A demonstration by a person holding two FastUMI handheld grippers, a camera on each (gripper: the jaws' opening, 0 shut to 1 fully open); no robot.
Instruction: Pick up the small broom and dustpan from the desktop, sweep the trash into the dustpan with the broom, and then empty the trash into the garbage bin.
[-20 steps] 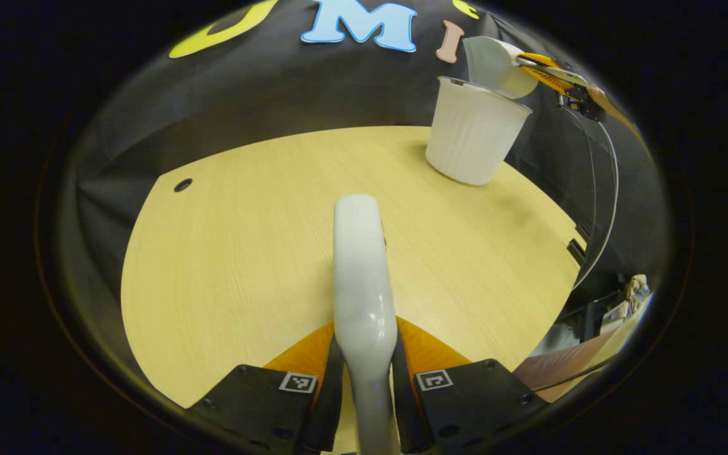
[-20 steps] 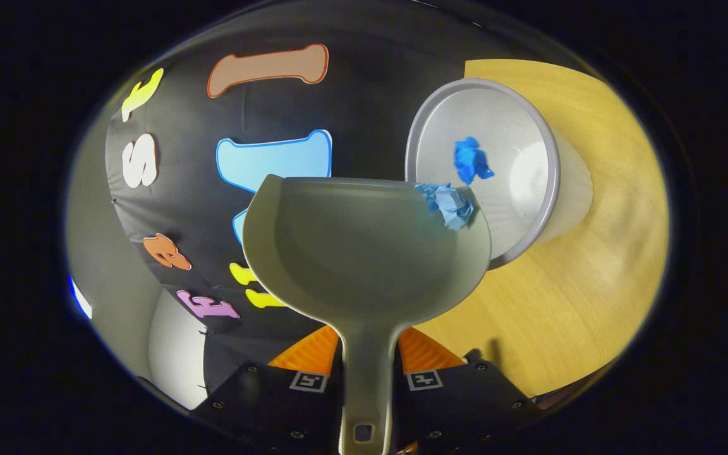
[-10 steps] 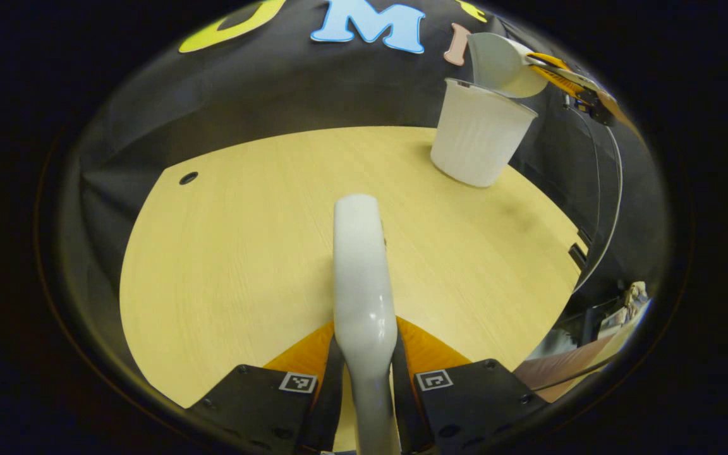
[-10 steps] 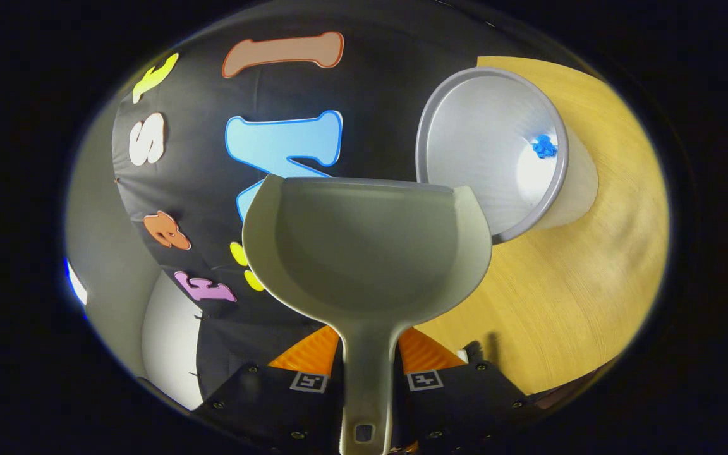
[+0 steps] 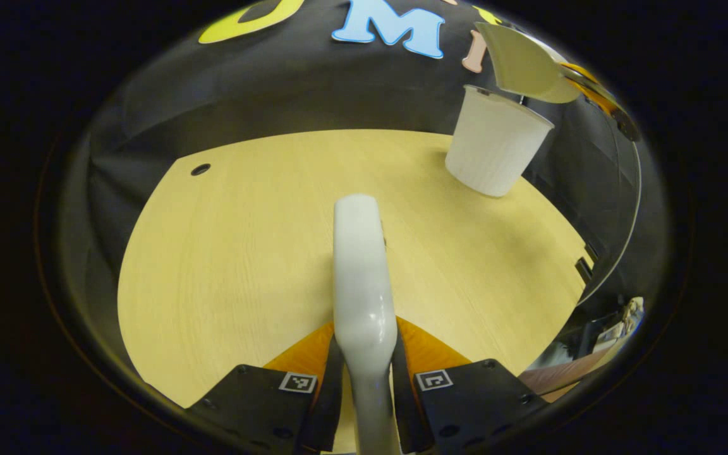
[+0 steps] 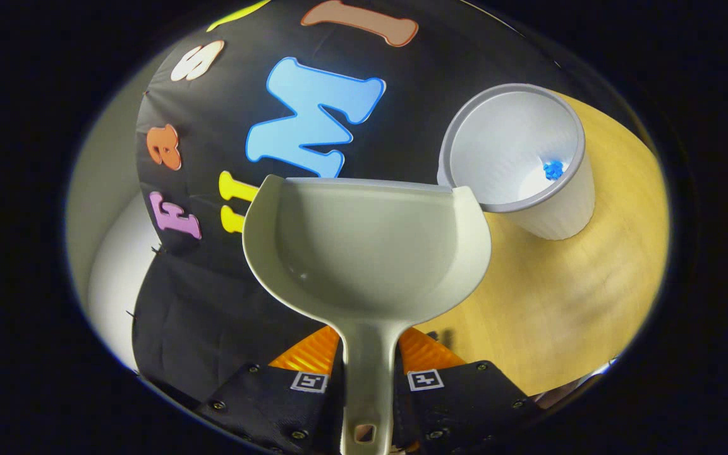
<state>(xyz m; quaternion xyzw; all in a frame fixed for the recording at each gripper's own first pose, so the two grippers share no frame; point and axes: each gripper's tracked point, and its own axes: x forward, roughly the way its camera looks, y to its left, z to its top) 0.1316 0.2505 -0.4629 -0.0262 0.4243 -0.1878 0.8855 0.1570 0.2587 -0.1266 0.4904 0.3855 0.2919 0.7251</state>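
Dustpan held above bin, broom held over desk.

Your R gripper point(image 6: 367, 373) is clamped on the dustpan point(image 6: 364, 253) handle, both fingers pressing it; pan sits raised just beside the white bin point(image 6: 522, 164), w/ blue trash point(image 6: 552, 169) at the bin's bottom. Your L gripper point(image 5: 364, 379) is closed on the broom point(image 5: 361, 284) handle, above the wood desktop point(image 5: 244, 253). In left gripper view, bin point(image 5: 497, 148) stands at far right of desk, dustpan point(image 5: 525, 63) above it.

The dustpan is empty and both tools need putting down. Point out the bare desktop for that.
The wood desktop is bare from the cable hole across to the white garbage bin, and forward to the broom handle in the left gripper. Only the bin's corner is crowded, with the dustpan in the right gripper above it.
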